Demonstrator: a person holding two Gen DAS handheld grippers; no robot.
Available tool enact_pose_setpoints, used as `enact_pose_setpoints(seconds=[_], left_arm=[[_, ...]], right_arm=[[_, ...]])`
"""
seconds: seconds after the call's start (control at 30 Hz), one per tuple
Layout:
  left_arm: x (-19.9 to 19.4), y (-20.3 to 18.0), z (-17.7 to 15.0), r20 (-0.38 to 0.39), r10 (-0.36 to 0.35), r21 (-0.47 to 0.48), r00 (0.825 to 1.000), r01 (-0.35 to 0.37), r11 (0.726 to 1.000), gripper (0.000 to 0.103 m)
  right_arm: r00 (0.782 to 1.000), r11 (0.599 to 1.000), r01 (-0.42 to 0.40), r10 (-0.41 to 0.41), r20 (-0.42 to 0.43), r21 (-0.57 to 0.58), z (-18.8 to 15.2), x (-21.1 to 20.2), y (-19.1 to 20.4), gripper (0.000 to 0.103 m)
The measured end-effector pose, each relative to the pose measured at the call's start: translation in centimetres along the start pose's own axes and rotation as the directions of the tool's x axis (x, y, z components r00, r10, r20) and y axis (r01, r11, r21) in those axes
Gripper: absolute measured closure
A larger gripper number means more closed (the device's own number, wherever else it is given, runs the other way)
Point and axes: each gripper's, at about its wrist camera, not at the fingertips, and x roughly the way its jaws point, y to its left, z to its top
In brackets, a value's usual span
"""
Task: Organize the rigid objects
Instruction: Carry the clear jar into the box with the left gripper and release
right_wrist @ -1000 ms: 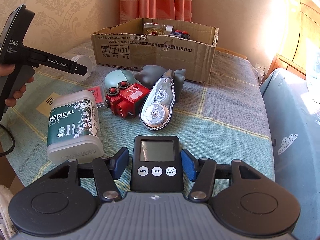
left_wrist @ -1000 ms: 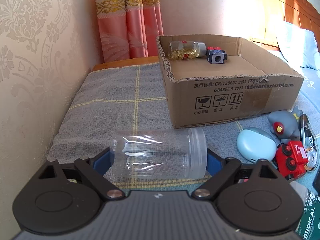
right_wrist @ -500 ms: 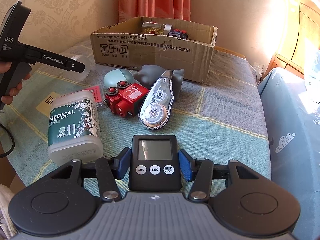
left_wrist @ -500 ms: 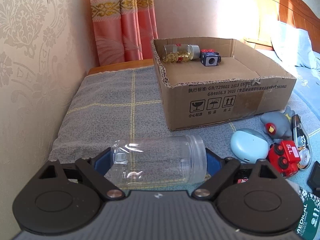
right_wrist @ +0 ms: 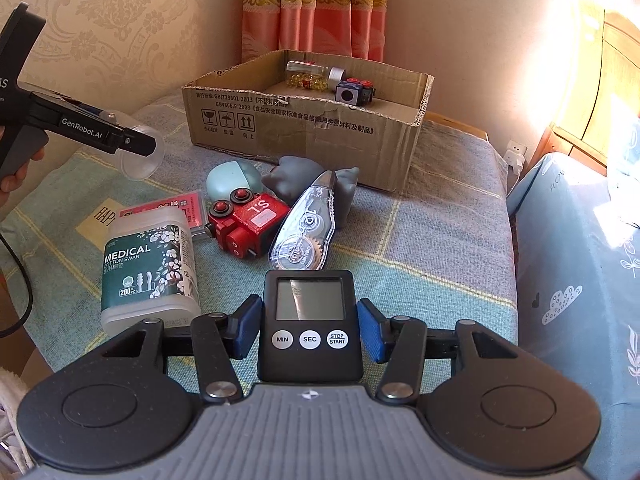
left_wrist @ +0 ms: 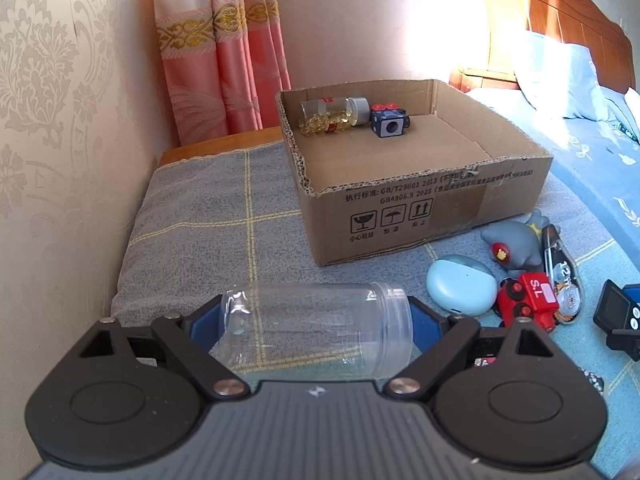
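Both loads have come up off the blanket since a second ago: my left claw (left_wrist: 316, 326) has lifted the clear jar (left_wrist: 316, 330) and the cardboard box (left_wrist: 416, 204) now sits lower and more open ahead of it, while my right claw (right_wrist: 309, 330) has raised the black timer (right_wrist: 309, 326) clear of the table. I judge both pickups done, with the carry to the box next.

The left claw pinches the jar end to end, a blue pad at the base and one at the lid. The jar is thin see-through plastic, smooth and cylindrical, and lies sideways; I expect it to flex or slip. The right claw's blue pads stand at the timer's flat sides, though a sliver of gap shows on the right. The timer is a hard slab with three round buttons.

Far inside the corrugated box lie a capsule bottle (left_wrist: 334, 116) and a dark cube toy (left_wrist: 388, 121). The soft checked blanket (right_wrist: 440, 216) bears the rest.
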Motion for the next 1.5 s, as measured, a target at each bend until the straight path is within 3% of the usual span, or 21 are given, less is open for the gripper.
enact_pose_setpoints(seconds=[0.23, 0.4, 0.63, 0.87, 0.97, 1.2, 1.5], left_arm=[[-2.1, -1.4, 3.5, 0.062, -0.063, 0.046, 0.996, 0.06, 0.997, 0.012], [-1.6, -2.2, 7.3, 0.11, -0.091, 0.074, 0.99, 0.083, 0.994, 0.012], [3.1, -3.3, 12.5, 0.098, -0.076, 0.092, 0.992, 0.067, 0.993, 0.012], [8.3, -3.8, 15.3, 0.042, -0.031, 0.101, 0.999, 0.027, 0.994, 0.012], [9.9, -3.4, 16.2, 0.053, -0.004, 0.082, 0.999, 0.0, 0.997, 0.012], [9.0, -2.2, 15.7, 0.067, -0.008, 0.045, 0.998, 0.005, 0.999, 0.008], [1.9, -1.5, 10.4, 0.046, -0.062, -0.005, 0.997, 0.062, 0.998, 0.002]], right_arm=[[0.999, 0.999, -0.009, 0.011, 0.043, -0.043, 2.5, -0.8, -1.3, 0.046], [0.996, 0.997, -0.021, 0.027, 0.089, -0.076, 5.0, -1.2, -2.1, 0.046], [0.989, 0.996, -0.016, 0.03, 0.147, -0.091, 9.1, -1.1, -3.7, 0.046], [0.986, 0.994, 0.013, 0.005, 0.167, -0.109, 11.8, -0.3, -4.9, 0.046], [0.985, 0.994, 0.019, 0.001, 0.173, -0.11, 12.6, -0.1, -5.2, 0.046], [0.984, 0.994, 0.021, -0.001, 0.18, -0.107, 14.5, 0.6, -5.6, 0.046], [0.988, 0.997, -0.012, 0.023, 0.154, -0.07, 17.2, 3.4, -5.7, 0.046]])
